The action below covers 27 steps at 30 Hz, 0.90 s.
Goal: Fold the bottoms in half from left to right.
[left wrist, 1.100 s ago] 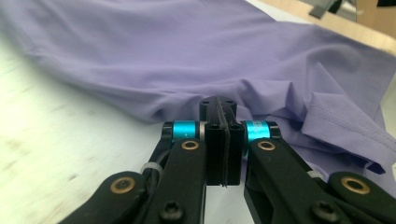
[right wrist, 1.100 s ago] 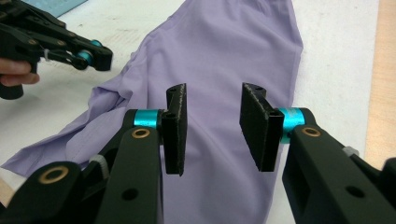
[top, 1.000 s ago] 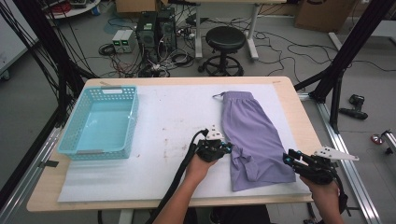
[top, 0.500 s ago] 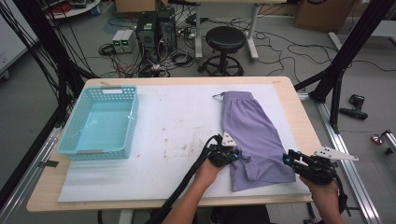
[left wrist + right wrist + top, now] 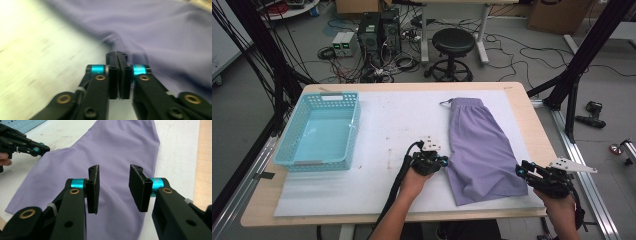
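Purple shorts (image 5: 482, 150) lie flat on the white mat (image 5: 382, 120), waistband at the far end. My left gripper (image 5: 441, 162) rests at their left edge, tips against the cloth (image 5: 162, 30). Its jaws (image 5: 116, 53) have just been opening a hair but still stand together, and no cloth shows between the pads. My right gripper (image 5: 520, 172) hovers by the lower right corner of the shorts. It is open (image 5: 113, 178), with the shorts (image 5: 112, 150) lying under the gap and nothing between the pads. The left gripper (image 5: 40, 150) appears at the far left of the right gripper view.
A turquoise plastic basket (image 5: 312, 162) stands at the left of the table with nothing in it. Bare mat lies between the basket and the shorts. A wooden table edge (image 5: 532, 115) runs along the right, with black frame posts beyond.
My left gripper slid right onto the edge of the shorts, then drew back left to the mat beside them. The right gripper has stayed where it was.
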Available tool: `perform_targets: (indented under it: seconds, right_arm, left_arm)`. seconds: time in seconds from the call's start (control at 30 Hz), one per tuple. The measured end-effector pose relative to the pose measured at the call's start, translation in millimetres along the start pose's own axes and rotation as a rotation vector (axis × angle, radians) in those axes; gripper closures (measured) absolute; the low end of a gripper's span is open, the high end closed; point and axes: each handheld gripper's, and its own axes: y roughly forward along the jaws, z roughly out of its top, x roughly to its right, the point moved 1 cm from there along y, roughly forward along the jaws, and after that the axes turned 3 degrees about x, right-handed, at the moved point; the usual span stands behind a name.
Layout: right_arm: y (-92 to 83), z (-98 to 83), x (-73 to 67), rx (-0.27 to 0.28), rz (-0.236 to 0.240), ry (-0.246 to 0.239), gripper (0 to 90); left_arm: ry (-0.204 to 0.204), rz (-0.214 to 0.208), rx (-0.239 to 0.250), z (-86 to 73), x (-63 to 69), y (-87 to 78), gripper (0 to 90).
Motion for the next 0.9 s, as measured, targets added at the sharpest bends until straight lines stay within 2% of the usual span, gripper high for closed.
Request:
perform_targets:
  seconds: [0.03, 0.1, 0.2, 0.27, 0.37, 0.47, 0.53, 0.57, 0.6, 0.63, 0.77, 0.9]
  right_arm:
    - [-0.1, 0.1, -0.3, 0.000, 0.000, 0.002, 61.5]
    - [0.5, 0.3, -0.3, -0.001, 0.000, 0.003, 61.5]
    - [2.5, 0.4, -0.2, -0.004, 0.002, 0.001, 61.5]
    - [4.2, 0.6, -1.1, -0.006, 0.004, -0.001, 61.5]
    - [6.2, 1.1, -3.5, -0.012, 0.011, -0.005, 61.5]
    - [8.0, 1.4, -4.7, -0.014, 0.015, -0.020, 61.5]
    - [8.7, 1.1, -4.7, -0.017, 0.015, -0.018, 61.4]
    - [8.9, 0.9, -4.3, -0.019, 0.015, -0.017, 61.5]
    - [9.0, 0.7, -4.2, -0.019, 0.015, -0.016, 61.5]
    - [8.9, 0.5, -3.9, -0.019, 0.015, -0.016, 61.5]
    - [8.1, 0.5, -3.0, -0.018, 0.014, -0.013, 61.5]
    - [8.9, -0.5, -1.4, -0.025, -0.005, -0.012, 61.5]
  left_arm:
    - [-0.021, 0.011, -0.002, -1.2, -3.2, -2.4, 74.6]
    - [-0.035, 0.019, 0.024, -1.2, -6.4, -7.5, 71.5]
    - [-0.058, -0.036, 0.078, 2.1, -5.4, -9.1, 69.4]
    - [-0.063, -0.054, 0.068, 3.3, -4.3, -5.8, 67.7]
    - [-0.092, -0.090, 0.064, 3.9, -3.3, 1.1, 63.6]
    - [-0.087, -0.121, 0.046, 6.7, 0.5, 9.7, 61.8]
    - [-0.072, -0.118, 0.016, 7.4, 3.4, 14.5, 65.9]
    - [-0.056, -0.112, -0.007, 7.2, 4.8, 16.7, 71.8]
    - [-0.039, -0.096, -0.022, 6.4, 6.4, 18.4, 82.8]
    - [-0.040, -0.084, -0.032, 5.9, 6.7, 19.8, 87.1]
    - [-0.054, -0.049, -0.021, 6.6, 2.7, 17.2, 88.3]
    - [-0.076, 0.007, -0.015, 7.0, -5.0, 11.3, 88.2]
